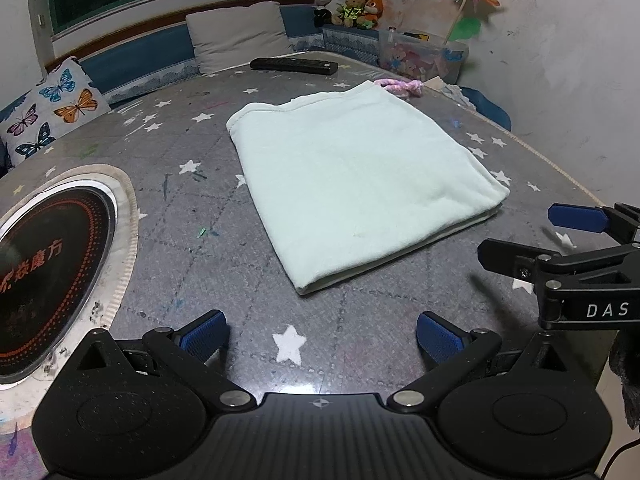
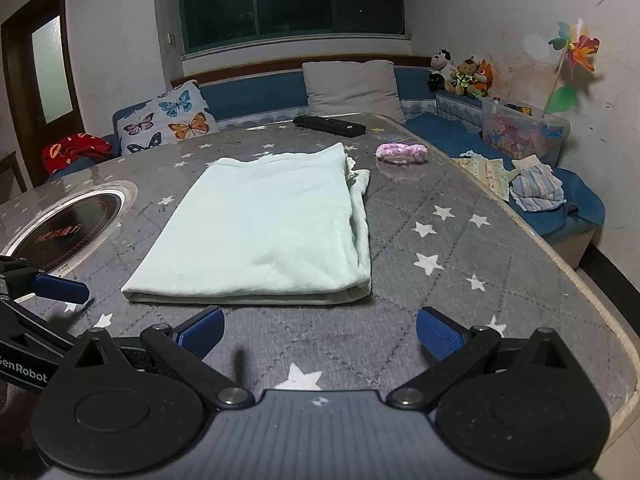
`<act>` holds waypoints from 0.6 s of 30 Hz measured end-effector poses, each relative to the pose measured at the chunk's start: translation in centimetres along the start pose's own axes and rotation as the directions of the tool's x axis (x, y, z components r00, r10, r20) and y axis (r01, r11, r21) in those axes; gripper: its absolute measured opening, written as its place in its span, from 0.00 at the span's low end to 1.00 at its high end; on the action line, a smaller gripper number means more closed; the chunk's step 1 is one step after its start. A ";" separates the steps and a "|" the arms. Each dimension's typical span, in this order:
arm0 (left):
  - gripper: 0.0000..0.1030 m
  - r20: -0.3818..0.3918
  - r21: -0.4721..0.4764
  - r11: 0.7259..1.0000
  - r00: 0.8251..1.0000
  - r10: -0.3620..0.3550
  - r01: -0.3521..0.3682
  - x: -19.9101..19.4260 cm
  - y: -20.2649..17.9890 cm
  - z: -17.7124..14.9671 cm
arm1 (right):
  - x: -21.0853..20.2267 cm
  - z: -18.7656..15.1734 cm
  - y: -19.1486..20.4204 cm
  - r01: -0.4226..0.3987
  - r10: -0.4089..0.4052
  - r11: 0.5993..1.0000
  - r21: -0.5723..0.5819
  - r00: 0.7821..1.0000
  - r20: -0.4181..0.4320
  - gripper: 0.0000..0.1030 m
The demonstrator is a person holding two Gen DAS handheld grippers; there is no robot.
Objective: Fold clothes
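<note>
A pale mint cloth [image 1: 356, 176] lies folded into a flat rectangle on the grey star-patterned table [image 1: 180, 264]; it also shows in the right wrist view [image 2: 264, 224]. My left gripper [image 1: 322, 334] is open and empty, hovering above the table just short of the cloth's near corner. My right gripper [image 2: 320, 334] is open and empty, just short of the cloth's near folded edge. The right gripper also shows at the right edge of the left wrist view [image 1: 536, 236], and the left gripper at the left edge of the right wrist view [image 2: 60, 286].
A black round induction plate [image 1: 44, 276] is set into the table on the left. A black remote [image 1: 294, 65] and a pink woolly bundle [image 2: 402, 153] lie at the table's far side. A blue bench with cushions, plush toys, a toy box and loose clothes runs behind and to the right.
</note>
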State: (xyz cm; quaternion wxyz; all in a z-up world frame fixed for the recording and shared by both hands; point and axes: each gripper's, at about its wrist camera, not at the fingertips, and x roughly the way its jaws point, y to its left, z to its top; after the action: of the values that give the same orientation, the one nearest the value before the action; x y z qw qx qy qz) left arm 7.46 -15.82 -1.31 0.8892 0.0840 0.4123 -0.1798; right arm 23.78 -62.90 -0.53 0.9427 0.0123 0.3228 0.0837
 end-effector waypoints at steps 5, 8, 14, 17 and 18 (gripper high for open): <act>1.00 -0.012 -0.005 1.000 1.000 0.015 -0.015 0.1 0.1 0.4 | 0.4 0.4 0.0 -0.001 0.001 1.000 0.000 1.000 -0.006 1.00; 1.00 -0.018 -0.006 1.000 1.000 0.022 -0.022 0.2 0.2 0.5 | 0.6 0.5 0.1 -0.001 0.000 1.000 -0.003 1.000 -0.010 1.00; 1.00 -0.029 -0.003 0.999 0.999 0.038 -0.038 0.2 0.3 0.8 | 0.7 0.7 0.2 -0.003 0.002 1.000 -0.004 1.000 -0.017 1.00; 1.00 -0.034 -0.017 0.999 0.999 0.041 -0.042 0.2 0.6 1.0 | 0.8 0.8 0.2 -0.001 0.000 1.000 -0.012 1.000 -0.024 1.00; 1.00 -0.035 -0.023 0.999 0.999 0.041 -0.042 0.2 0.7 1.1 | 0.8 0.8 0.3 0.000 0.000 1.000 -0.014 1.000 -0.026 1.00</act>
State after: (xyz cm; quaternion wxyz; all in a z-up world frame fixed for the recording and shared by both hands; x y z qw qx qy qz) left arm 8.66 -15.57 -0.79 0.8864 0.0851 0.4278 -0.1547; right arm 24.88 -62.49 -0.34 0.9385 0.0046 0.3344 0.0860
